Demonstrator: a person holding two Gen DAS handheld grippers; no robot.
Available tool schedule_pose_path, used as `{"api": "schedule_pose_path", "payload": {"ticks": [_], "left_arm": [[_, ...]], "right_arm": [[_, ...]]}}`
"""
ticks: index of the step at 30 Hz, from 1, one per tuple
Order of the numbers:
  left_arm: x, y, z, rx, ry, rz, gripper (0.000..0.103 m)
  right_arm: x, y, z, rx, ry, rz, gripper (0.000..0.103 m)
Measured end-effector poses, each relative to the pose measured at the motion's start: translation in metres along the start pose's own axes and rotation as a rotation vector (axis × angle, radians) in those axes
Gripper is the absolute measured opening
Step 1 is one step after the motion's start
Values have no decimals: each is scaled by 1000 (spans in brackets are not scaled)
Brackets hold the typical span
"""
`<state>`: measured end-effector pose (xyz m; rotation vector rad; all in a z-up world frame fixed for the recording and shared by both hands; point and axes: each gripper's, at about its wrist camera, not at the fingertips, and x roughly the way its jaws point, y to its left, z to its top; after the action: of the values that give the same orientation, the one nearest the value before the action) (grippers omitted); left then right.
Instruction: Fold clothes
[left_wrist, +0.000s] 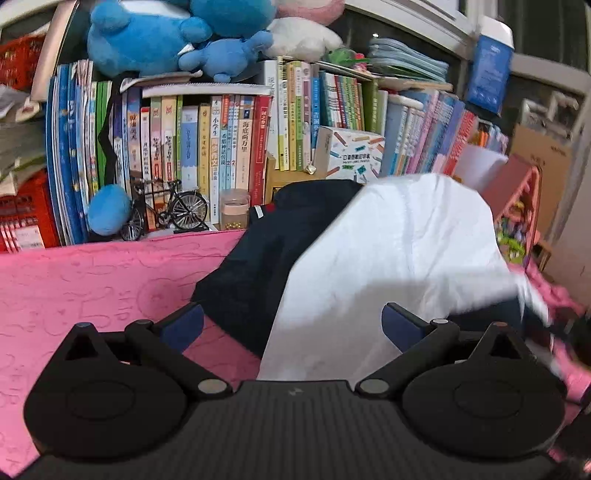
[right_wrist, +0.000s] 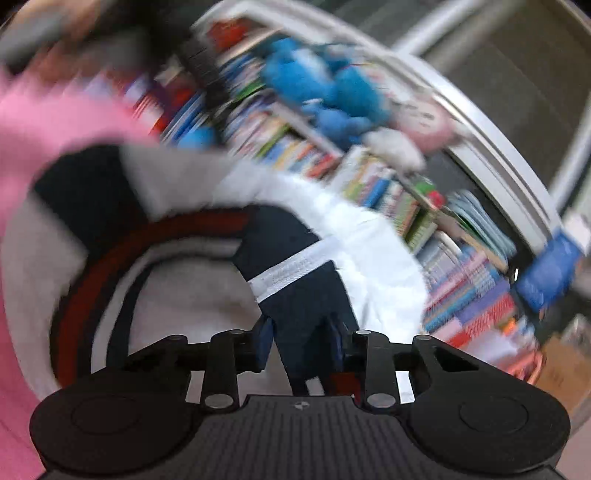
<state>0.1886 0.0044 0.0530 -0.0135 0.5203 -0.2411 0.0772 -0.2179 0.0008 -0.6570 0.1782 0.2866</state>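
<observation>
On the pink cloth (left_wrist: 92, 280), right gripper (right_wrist: 301, 345) pinches the jacket (right_wrist: 295, 295); left gripper (left_wrist: 291, 325) gapes empty. Thin hold; a tug could slip it.

A: Garment (left_wrist: 388, 258) lies on the cloth-covered surface (left_wrist: 92, 288), right of centre, one layer draped over another.

B: Behind it?

A: Row of books (left_wrist: 207, 147) upright along the back edge. Model bicycle (left_wrist: 166, 210) and small jar (left_wrist: 233, 208) stand before the books, left of the garment. Plush toys (left_wrist: 177, 37) sit on top of the books.

B: Grippers?

A: Left gripper (left_wrist: 291, 325) at the garment's near edge, fabric between its fingers. Right gripper (right_wrist: 301, 343) has a fold of garment between its fingers.
</observation>
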Motion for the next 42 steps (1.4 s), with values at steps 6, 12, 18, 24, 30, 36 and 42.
{"api": "schedule_pose_path", "payload": {"ticks": [6, 12, 18, 24, 30, 36, 42], "left_arm": [[-36, -59, -38, 305, -158, 49, 103], [-43, -133, -70, 576, -211, -33, 103], [0, -188, -87, 771, -271, 89, 103], [25, -155, -58, 641, -279, 294, 103], [-16, -121, -43, 577, -312, 316, 103], [-64, -108, -39, 579, -347, 333, 103], [-72, -85, -60, 517, -223, 250, 103]], "right_arm": [[-3, -64, 16, 255, -20, 15, 17], [-6, -113, 11, 447, -26, 62, 15], [-17, -108, 2, 401, -34, 97, 15], [-24, -95, -14, 287, -6, 89, 15], [-25, -53, -16, 151, -29, 109, 21], [-16, -11, 4, 67, -87, 77, 45], [-20, -13, 22, 104, -90, 56, 14]]}}
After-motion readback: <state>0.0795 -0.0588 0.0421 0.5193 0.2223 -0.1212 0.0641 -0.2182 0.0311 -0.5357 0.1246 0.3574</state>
